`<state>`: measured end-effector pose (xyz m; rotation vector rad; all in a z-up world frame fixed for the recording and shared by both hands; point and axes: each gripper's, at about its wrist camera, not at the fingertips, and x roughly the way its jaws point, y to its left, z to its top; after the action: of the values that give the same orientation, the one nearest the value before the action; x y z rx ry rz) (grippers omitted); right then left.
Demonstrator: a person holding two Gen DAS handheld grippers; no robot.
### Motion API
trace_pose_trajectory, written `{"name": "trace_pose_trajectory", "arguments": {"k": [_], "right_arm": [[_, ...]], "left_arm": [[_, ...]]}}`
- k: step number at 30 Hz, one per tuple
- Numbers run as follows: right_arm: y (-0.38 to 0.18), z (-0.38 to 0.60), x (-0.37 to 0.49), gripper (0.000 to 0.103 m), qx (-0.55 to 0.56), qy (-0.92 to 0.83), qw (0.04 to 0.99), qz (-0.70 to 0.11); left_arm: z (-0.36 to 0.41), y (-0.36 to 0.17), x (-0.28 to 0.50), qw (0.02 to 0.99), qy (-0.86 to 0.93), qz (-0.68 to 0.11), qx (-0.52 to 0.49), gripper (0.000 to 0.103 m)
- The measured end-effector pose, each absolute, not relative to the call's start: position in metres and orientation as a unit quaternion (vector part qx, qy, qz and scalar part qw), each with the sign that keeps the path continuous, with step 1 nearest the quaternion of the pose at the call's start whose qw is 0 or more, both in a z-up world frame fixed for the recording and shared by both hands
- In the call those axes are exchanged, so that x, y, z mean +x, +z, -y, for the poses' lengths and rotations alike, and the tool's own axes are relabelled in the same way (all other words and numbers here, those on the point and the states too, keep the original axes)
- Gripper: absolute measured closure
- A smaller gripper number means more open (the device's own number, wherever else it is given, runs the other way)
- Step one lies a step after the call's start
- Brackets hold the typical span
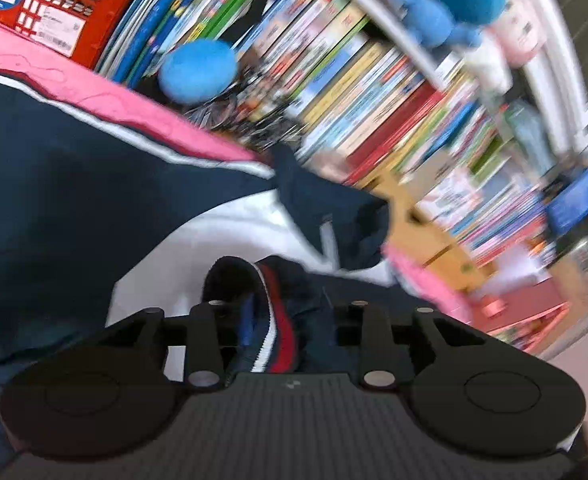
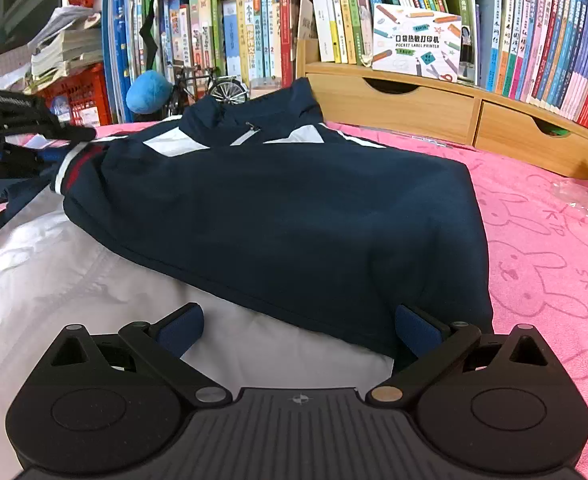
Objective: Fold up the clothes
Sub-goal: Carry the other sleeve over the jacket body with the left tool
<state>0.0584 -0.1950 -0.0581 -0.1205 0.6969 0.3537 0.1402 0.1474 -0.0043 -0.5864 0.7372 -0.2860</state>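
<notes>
Bright, even light – left view motion-blurred, right sharp – fisheye-bent edges.

Jacket (image 2: 277,208) on blanket (image 2: 542,248); bookshelf (image 2: 394,96) behind.

Under my grippers a pink blanket (image 2: 542,248) printed with rabbit outlines covers the surface. Directly on it lies a navy jacket (image 2: 294,216) with white panels, collar toward the books, one half folded over its white lining (image 2: 53,272). A clear plastic scrap (image 2: 574,196) rests on the blanket at the right edge.
</notes>
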Motion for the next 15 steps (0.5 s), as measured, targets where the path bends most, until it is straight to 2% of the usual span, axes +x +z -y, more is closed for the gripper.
{"name": "trace_pose_trajectory", "arguments": {"k": [2,3,4,6,11,15], "right_arm": [[-0.058,0.195,0.059,0.0,-0.058,0.172,0.923,-0.339],[-0.058,0.195,0.059,0.0,-0.057,0.172,0.923,-0.339],[-0.059,0.195,0.059,0.0,-0.057,0.172,0.923,-0.339],[-0.059,0.195,0.059,0.0,-0.057,0.171,0.923,-0.339],[-0.054,0.202,0.055,0.0,-0.103,0.15,0.93,-0.318],[-0.053,0.23,0.059,0.0,-0.164,0.037,0.937,-0.305]], "left_arm": [[-0.14,-0.009,0.141,0.89,-0.113,-0.364,-0.25,0.073],[-0.137,-0.01,0.14,0.896,-0.1,-0.362,-0.235,0.082],[-0.134,-0.009,0.138,0.904,-0.088,-0.356,-0.22,0.087],[-0.133,-0.005,0.138,0.912,-0.078,-0.351,-0.2,0.092],[-0.131,0.013,0.147,0.932,-0.054,-0.336,-0.121,0.093],[-0.139,0.01,0.157,0.936,-0.043,-0.338,-0.092,0.092]]}}
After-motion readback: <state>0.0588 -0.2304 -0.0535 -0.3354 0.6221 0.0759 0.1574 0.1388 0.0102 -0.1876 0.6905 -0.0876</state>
